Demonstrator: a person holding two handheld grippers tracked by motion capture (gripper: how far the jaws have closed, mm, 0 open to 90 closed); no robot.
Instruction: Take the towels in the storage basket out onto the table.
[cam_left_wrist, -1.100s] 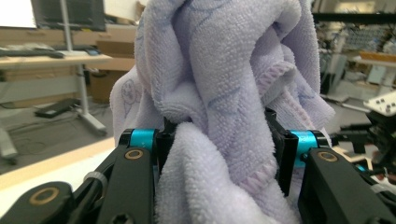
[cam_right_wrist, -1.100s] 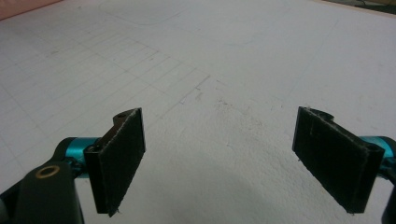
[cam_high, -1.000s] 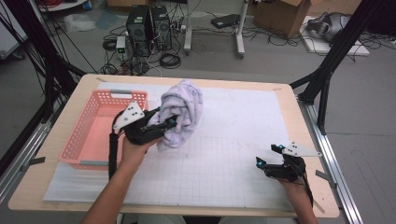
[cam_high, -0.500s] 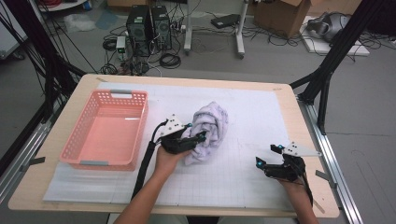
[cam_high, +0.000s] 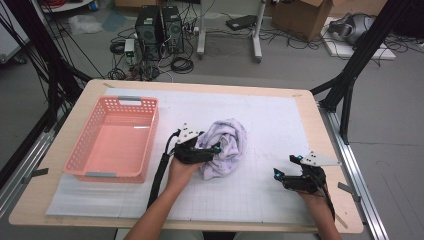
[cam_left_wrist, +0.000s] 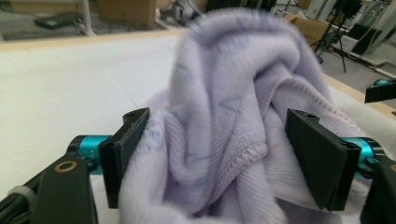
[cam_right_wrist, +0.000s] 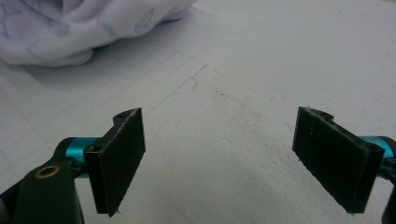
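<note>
A crumpled pale lilac towel lies on the white gridded mat at mid-table. My left gripper lies at its left side, pointing right into the folds. In the left gripper view the towel bulges between the two jaws. My left gripper has just been opening; its jaws stand wide and no longer pinch the cloth. My right gripper rests near the front right of the mat, apart from the towel. Seen from its own camera, the right gripper is open over bare mat, with the towel farther off.
A pink plastic basket stands on the left of the table with nothing in it. The table's wooden edge runs along the right. Black frame posts, computers and cables stand on the floor beyond.
My left hand carried the towel from beside the basket rightward and down onto the middle of the mat, and the towel now lies lower and spread. The right gripper has not moved.
</note>
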